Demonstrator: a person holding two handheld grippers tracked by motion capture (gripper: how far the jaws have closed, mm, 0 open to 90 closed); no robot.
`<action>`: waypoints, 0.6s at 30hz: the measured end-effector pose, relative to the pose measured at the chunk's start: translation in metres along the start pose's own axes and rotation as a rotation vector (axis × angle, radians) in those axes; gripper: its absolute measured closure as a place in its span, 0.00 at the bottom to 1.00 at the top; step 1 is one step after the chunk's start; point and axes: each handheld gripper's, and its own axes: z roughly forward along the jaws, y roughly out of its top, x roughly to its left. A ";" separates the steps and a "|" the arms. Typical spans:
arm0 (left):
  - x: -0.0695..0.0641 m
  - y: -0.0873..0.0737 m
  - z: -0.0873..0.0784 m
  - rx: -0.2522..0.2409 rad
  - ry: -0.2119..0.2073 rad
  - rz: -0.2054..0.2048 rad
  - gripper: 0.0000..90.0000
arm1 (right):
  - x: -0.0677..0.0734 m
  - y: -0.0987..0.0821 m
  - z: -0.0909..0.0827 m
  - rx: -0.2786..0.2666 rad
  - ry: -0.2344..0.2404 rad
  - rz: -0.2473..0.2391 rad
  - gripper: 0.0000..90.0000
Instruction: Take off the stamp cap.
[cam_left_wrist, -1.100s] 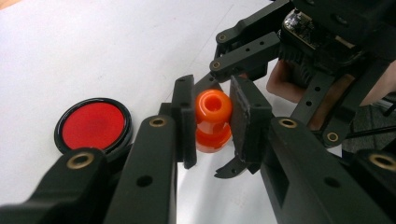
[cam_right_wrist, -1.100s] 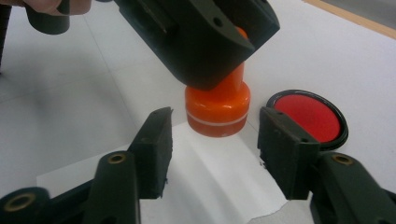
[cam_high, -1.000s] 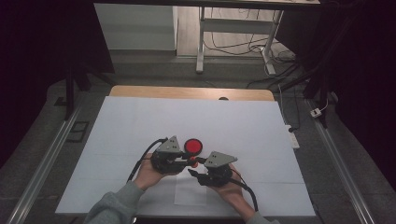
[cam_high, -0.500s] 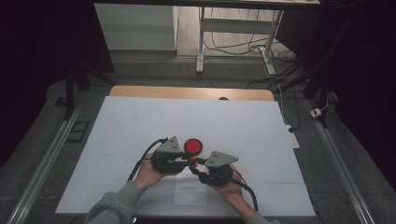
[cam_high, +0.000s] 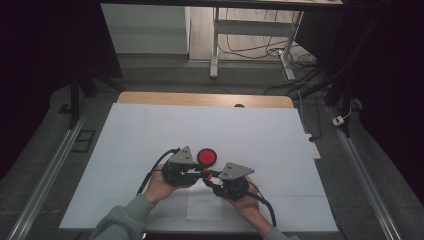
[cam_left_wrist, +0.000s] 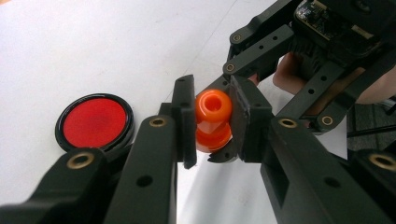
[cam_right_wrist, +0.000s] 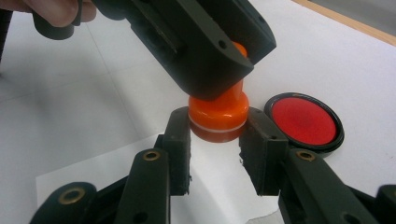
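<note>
Left gripper (cam_left_wrist: 210, 123) clenching orange stamp (cam_left_wrist: 213, 119) top; right gripper (cam_right_wrist: 217, 149) closing on its base, grasping squarely, keeping level over paper (cam_right_wrist: 116, 172).

black gripper (cam_high: 202, 174), brass screws, seemingly grey-green sleeve (cam_high: 120, 222)

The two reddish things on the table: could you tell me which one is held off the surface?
The orange stamp, upright, clamped by both the left claw and the right claw; the flat red ink pad lies beside it.

Right claw (cam_right_wrist: 218, 140) tight around orange stamp (cam_right_wrist: 218, 116) base (left claw (cam_right_wrist: 205, 51) above), beside red ink pad (cam_right_wrist: 304, 121).
</note>
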 end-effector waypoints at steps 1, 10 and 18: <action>0.000 0.000 0.000 -0.001 0.001 0.000 0.80 | 0.000 0.000 0.000 0.002 -0.003 -0.003 0.71; -0.001 0.000 -0.001 -0.010 0.004 0.003 0.80 | 0.000 -0.001 -0.002 -0.020 -0.004 0.001 0.72; -0.002 0.000 -0.001 -0.008 0.011 0.009 0.80 | 0.001 -0.002 -0.002 -0.018 -0.015 -0.011 0.72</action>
